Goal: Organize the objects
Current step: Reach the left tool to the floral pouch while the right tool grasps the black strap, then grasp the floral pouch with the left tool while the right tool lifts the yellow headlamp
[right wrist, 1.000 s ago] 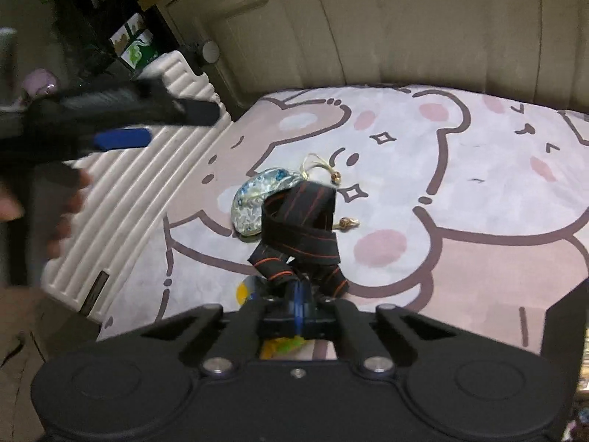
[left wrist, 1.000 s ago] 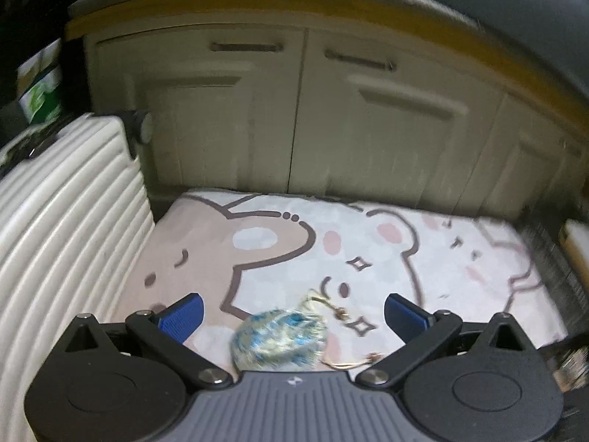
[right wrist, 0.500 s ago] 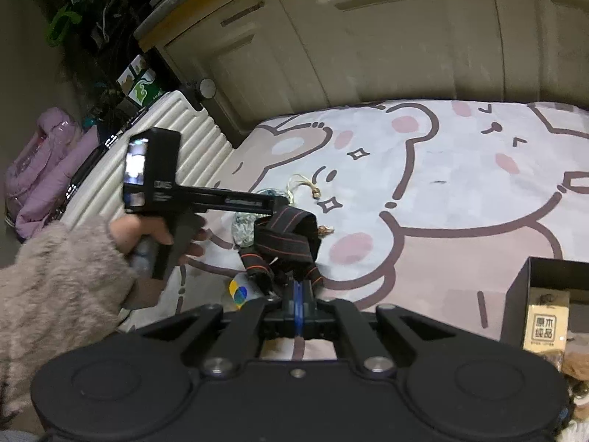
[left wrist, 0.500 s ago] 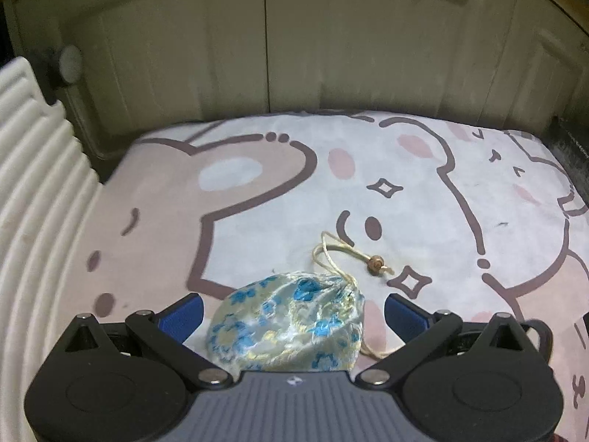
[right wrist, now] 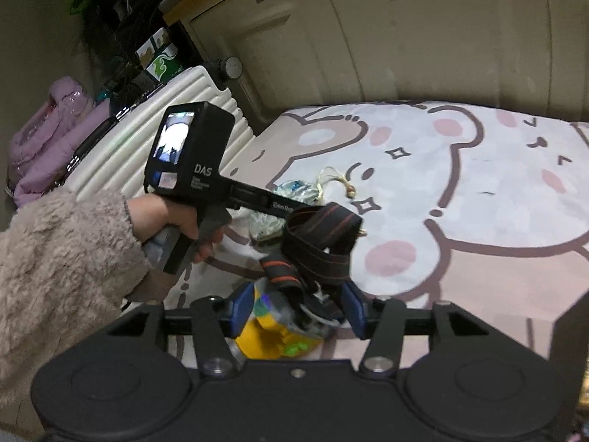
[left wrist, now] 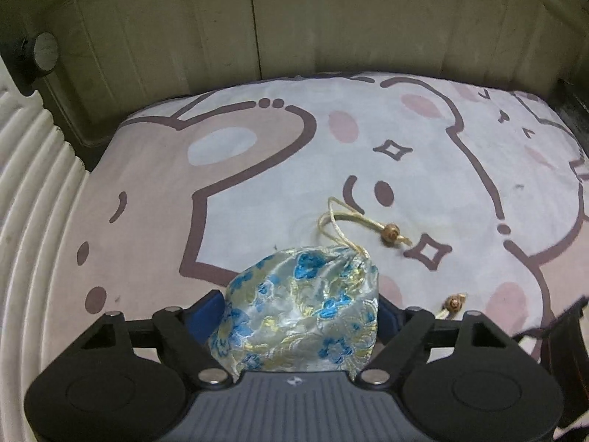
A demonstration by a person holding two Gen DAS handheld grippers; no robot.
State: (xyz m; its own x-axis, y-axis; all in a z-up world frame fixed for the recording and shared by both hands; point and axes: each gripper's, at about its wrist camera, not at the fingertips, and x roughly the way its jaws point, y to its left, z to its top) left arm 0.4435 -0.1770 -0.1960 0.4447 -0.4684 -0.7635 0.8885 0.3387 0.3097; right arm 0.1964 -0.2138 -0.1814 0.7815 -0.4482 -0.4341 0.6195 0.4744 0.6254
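Two grippers work over a cartoon-print blanket (left wrist: 235, 191) as we sort small things on it. Nearest to us, our left gripper (left wrist: 300, 311) has its jaws closing around a shiny drawstring pouch (left wrist: 305, 305) with blue flowers; the blue pads sit against both sides of the pouch, which lies on the blanket near its front edge. Just beyond the pouch its pale cord (left wrist: 338, 226) loops across the blanket to a wooden bead (left wrist: 391, 234), and a second bead (left wrist: 453, 302) lies toward the right, close to the gripper's right arm.

From the other side, our right gripper (right wrist: 296, 313) has its jaws opening, the blue pads standing clear of a black strap with orange stripes (right wrist: 316, 239) that rises in a loop between them. Under the strap, at the blanket's near edge, lies a yellow and green packet (right wrist: 272, 335); what it is we cannot tell. Past the strap, a hand (right wrist: 173, 221) in a fuzzy beige sleeve (right wrist: 62, 258) grips the left tool by its handle, with the pouch just ahead of it.

At the blanket's left edge lies a ribbed white suitcase (right wrist: 147, 136). Behind the blanket's far edge stand cream cupboard doors (left wrist: 331, 22). Farthest left, a lilac bundle (right wrist: 48, 136) rests beyond the suitcase.
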